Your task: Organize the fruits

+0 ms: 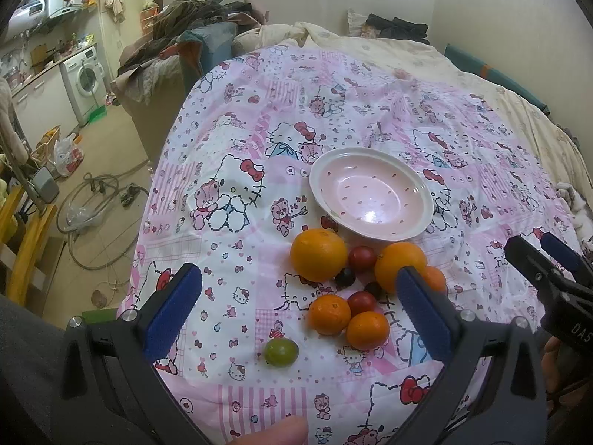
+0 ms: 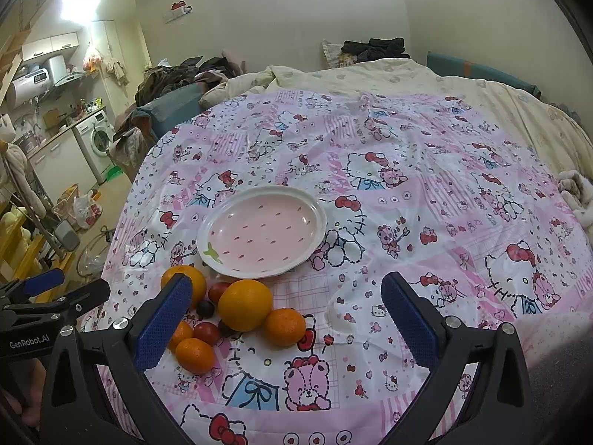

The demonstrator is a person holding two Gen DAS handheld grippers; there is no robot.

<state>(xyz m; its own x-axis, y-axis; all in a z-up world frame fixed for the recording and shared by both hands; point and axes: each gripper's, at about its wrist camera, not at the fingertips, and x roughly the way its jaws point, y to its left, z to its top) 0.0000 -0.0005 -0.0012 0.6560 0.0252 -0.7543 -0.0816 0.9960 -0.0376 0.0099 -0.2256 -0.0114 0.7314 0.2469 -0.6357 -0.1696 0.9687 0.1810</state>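
Note:
A pink plate (image 1: 370, 196) (image 2: 263, 230) with nothing on it lies on the Hello Kitty sheet. Just in front of it is a cluster of fruit. It has two big oranges (image 1: 318, 254) (image 2: 245, 305), several small oranges (image 1: 330, 314) (image 2: 284, 326), two red tomatoes (image 1: 361, 259) (image 2: 206, 332) and dark grapes (image 1: 345, 278) (image 2: 205, 308). A green grape (image 1: 281, 351) lies apart, nearest the left wrist camera. My left gripper (image 1: 298, 278) (image 2: 79, 283) hovers open above the cluster, holding nothing. My right gripper (image 2: 287, 278) (image 1: 533, 244) is open and empty, to the right of the fruit.
The sheet (image 2: 407, 193) covers a bed with a cream quilt (image 2: 370, 74) bunched at the far end. Left of the bed the floor drops away, with a washing machine (image 1: 85, 81), hoses and bags. A fingertip (image 1: 274, 432) shows at the bottom edge.

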